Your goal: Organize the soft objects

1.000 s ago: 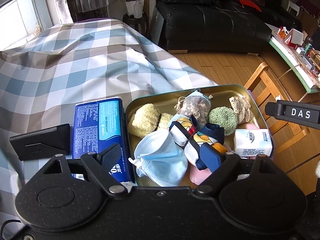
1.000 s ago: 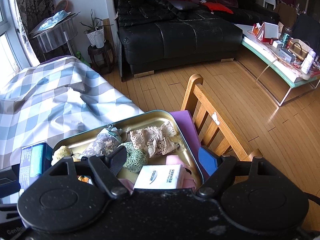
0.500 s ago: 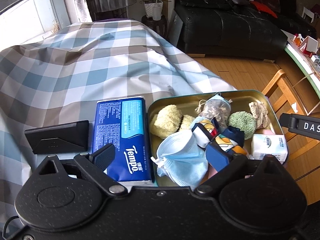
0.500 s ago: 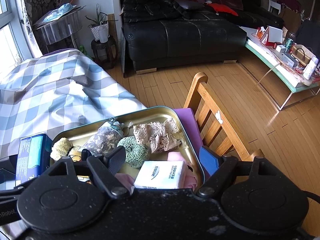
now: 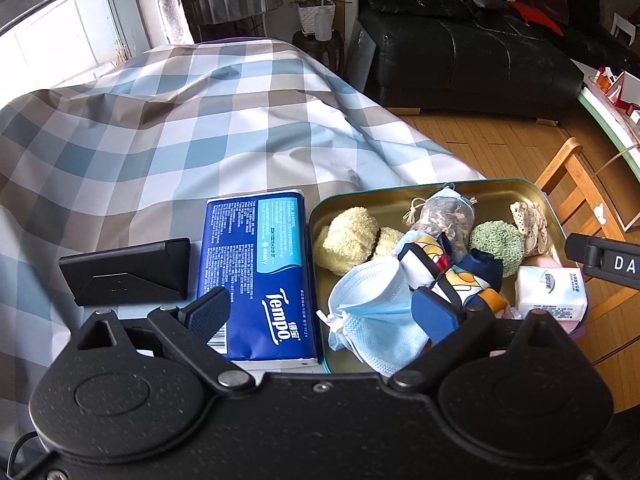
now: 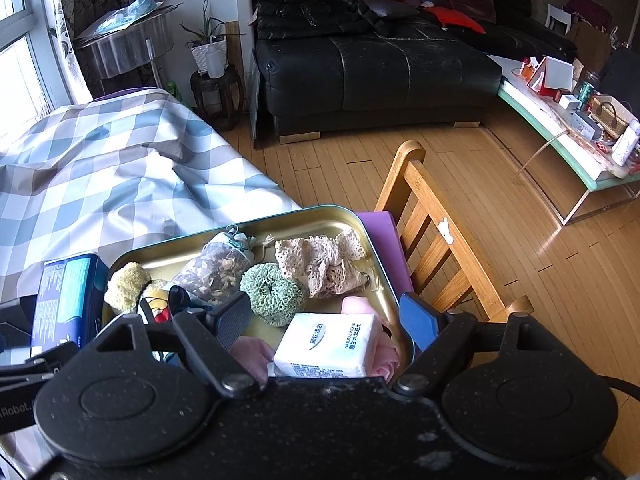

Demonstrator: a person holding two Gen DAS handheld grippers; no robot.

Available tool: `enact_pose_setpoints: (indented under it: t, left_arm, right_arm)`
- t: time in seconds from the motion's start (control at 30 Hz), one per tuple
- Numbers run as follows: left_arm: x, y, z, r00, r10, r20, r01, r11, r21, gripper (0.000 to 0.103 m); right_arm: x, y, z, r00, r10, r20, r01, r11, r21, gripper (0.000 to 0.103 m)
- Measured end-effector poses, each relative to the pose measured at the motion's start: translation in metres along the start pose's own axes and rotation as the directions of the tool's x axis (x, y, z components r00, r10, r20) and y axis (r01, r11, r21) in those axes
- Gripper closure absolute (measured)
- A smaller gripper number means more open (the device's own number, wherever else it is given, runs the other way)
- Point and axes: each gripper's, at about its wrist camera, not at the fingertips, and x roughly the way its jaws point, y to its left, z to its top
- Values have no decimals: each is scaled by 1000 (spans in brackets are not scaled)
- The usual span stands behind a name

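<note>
- Checked cloth in blue, grey and white covered the counter, wrinkled, with a black sofa on the wooden floor beyond it.
- Just past the counter's edge stood a wooden chair with a purple cushion.
- On the cloth sat a gold tin tray, its far corner reaching out over that cushion.
- Flat on the cloth just left of the tray lay a blue Tempo tissue pack, and left of that a folded black stand.
- The left tongs had just been opening and stood released, one pad over the tissue pack, the other over the tray, gripping nothing.
- The right tongs hung over the tray's near end, parted, with a white tissue packet below the gap; the pads were clear of it.
- Inside the tray, heaped together: a blue face mask, a patterned fabric bundle, a yellow fuzzy piece, a mesh sachet, a green scrunchie, cream lace and pink cloth under the white packet.
</note>
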Motion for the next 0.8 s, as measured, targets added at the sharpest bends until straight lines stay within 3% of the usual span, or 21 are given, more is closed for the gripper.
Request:
enact_pose_setpoints:
  t: [0.27,0.5,0.8]
  left_arm:
    - [0,1,-4,999,-33,-25,32,999,-30,9]
    - [6,-4,-8,997,-8,-77,8,1000,4,9]
    - [4,-6,-7,996,-4,-84,5,1000,15,9]
  right_arm:
    - [0,5,-3,1000,-13,1,13,999,-30,21]
    - [2,10,-7,1000,-28,-5,28,997,-65,21]
    - [4,12,-10,999,-34,-14,32,996,-88,20]
